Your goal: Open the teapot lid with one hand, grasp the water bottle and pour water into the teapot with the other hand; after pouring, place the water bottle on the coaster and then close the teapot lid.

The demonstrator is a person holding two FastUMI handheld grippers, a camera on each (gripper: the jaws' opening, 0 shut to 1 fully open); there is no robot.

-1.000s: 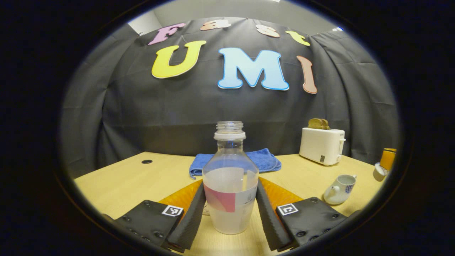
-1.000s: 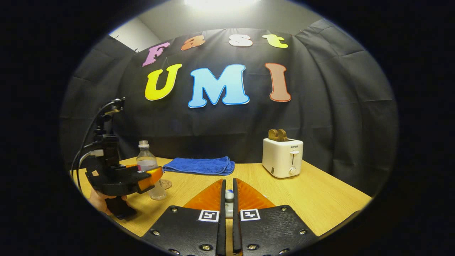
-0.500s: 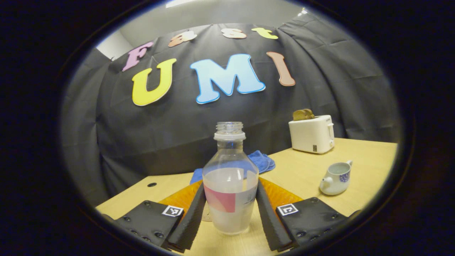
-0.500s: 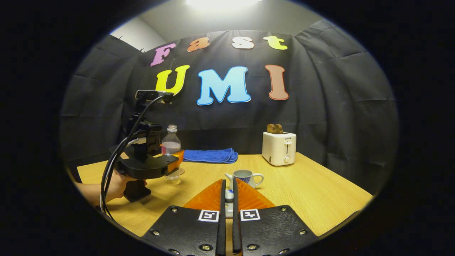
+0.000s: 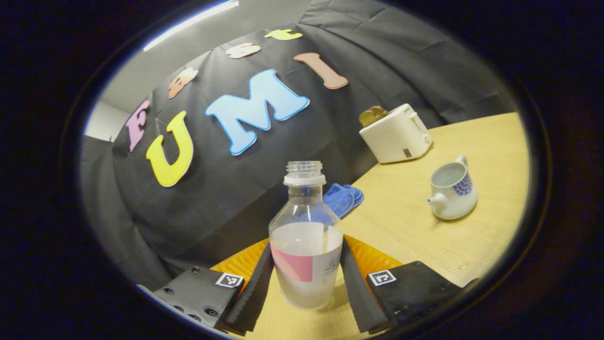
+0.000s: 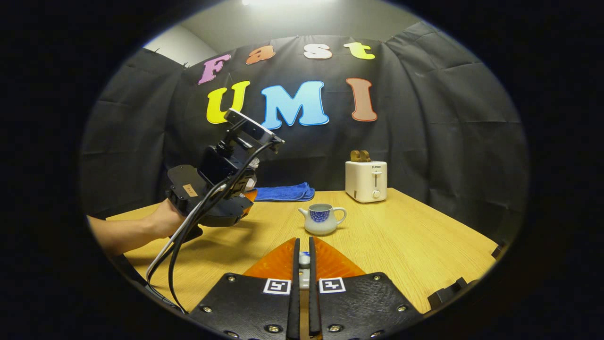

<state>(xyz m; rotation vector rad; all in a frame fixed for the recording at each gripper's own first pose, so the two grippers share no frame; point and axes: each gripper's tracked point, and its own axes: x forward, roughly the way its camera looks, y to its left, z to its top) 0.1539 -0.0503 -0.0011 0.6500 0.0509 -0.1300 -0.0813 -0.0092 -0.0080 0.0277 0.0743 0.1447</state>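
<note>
A clear water bottle (image 5: 306, 264) with no cap, about half full and bearing a pink and white label, sits between the fingers of my left gripper (image 5: 306, 245), which is shut on it. It hangs above the table and the left gripper view is tilted. The white teapot (image 5: 450, 191) with a blue pattern stands open on the table to the right. In the right gripper view my right gripper (image 6: 304, 242) is shut on the small teapot lid (image 6: 304, 259), held back from the teapot (image 6: 323, 218). A hand carries the left gripper (image 6: 247, 193) left of the teapot, hiding most of the bottle.
A white toaster (image 6: 365, 180) with toast in it stands at the back of the wooden table (image 6: 415, 245). A folded blue cloth (image 6: 283, 192) lies at the back, left of the toaster. The person's forearm (image 6: 122, 233) reaches in from the left.
The left gripper has lifted the bottle off the table, carried it toward the teapot and tilted. The right gripper has drawn the lid up and away, so the open teapot shows.
</note>
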